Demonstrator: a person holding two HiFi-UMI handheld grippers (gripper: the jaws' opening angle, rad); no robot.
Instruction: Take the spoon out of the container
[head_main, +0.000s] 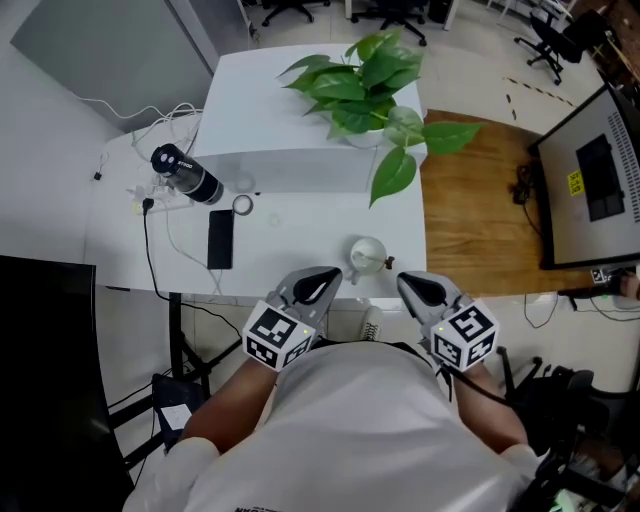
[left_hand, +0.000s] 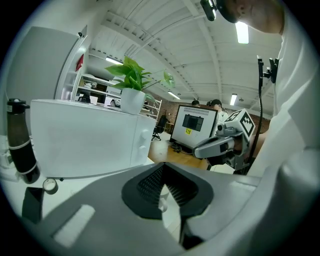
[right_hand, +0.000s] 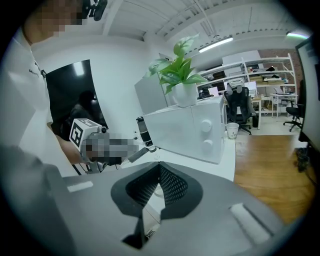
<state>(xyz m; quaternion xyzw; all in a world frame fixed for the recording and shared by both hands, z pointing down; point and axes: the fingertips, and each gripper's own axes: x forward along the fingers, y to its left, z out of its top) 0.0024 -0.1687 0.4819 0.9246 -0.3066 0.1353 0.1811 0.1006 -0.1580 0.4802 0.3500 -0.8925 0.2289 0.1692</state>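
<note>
Office desk, seen from above: a person holds the left gripper (head_main: 328, 273) and right gripper (head_main: 403, 280) low at the front edge of a white table (head_main: 290, 225). The jaws of both are closed tip to tip, w/ nothing between them. The gripper views show the same, the ribbed black pads meeting at the tips.

Writing: each gripper carries a cube of black-and-white square markers (left (head_main: 277, 335), right (head_main: 465, 335)), which are patterns, not text. A yellow sticker (head_main: 575, 182) sits on the big screen (head_main: 600, 190) at right, over the wood floor. Its print is too small to read. No brand is legible on the black bottle (head_main: 188, 175) or the dark phone (head_main: 220, 240).

The container (head_main: 367, 255), a small pale round cup, stands near the table's front edge, just ahead of the two grippers and between their tips. It is near both and touches neither, w/ the left tip just to its left and the right tip just to its right. The spoon is too small to make out for sure. A small dark bit shows at the cup's right rim.

Behind it is a white appliance (head_main: 290, 120) w/ a leafy plant (head_main: 365, 75) on top. A tape roll (head_main: 242, 205) lies between bottle and phone, at the table's left.
</note>
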